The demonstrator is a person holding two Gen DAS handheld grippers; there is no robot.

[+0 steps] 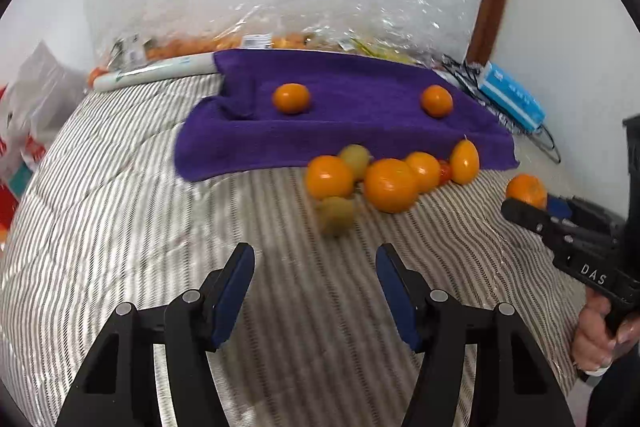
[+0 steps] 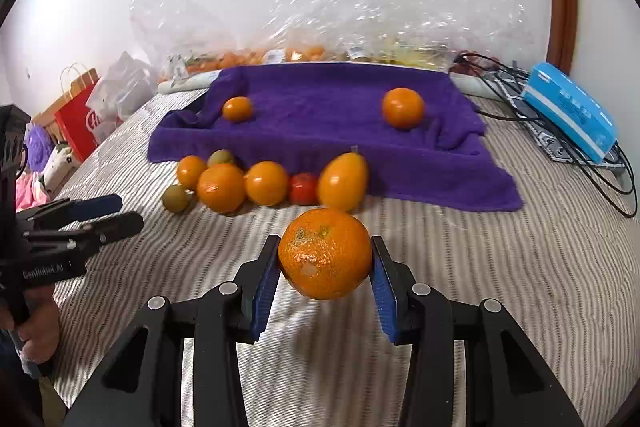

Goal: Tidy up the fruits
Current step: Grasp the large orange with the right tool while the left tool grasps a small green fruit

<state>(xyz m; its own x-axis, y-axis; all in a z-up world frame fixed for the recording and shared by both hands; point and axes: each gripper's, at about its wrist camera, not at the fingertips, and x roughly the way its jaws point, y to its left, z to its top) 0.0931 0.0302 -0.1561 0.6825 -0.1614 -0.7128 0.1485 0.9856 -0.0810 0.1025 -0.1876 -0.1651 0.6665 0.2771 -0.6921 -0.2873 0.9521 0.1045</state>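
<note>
My right gripper [image 2: 325, 254] is shut on a mandarin [image 2: 325, 253], held above the striped bedding; the same mandarin [image 1: 525, 190] shows in the left wrist view between the right gripper's fingers [image 1: 524, 213]. My left gripper [image 1: 315, 259] is open and empty, short of a cluster of fruit [image 1: 390, 183] at the front edge of the purple towel [image 1: 352, 131]. The cluster [image 2: 264, 183] holds oranges, green fruits, a small red fruit [image 2: 303, 189] and an oval yellow-orange fruit [image 2: 343, 182]. Two oranges [image 2: 237, 109] [image 2: 403, 107] lie on the towel [image 2: 320, 139].
Clear plastic bags of fruit [image 2: 320, 39] lie along the wall behind the towel. A blue box [image 2: 570, 109] and black cables [image 2: 516, 95] lie at the right. A red paper bag [image 2: 82, 123] and white bags [image 2: 120, 87] stand at the left, off the bed.
</note>
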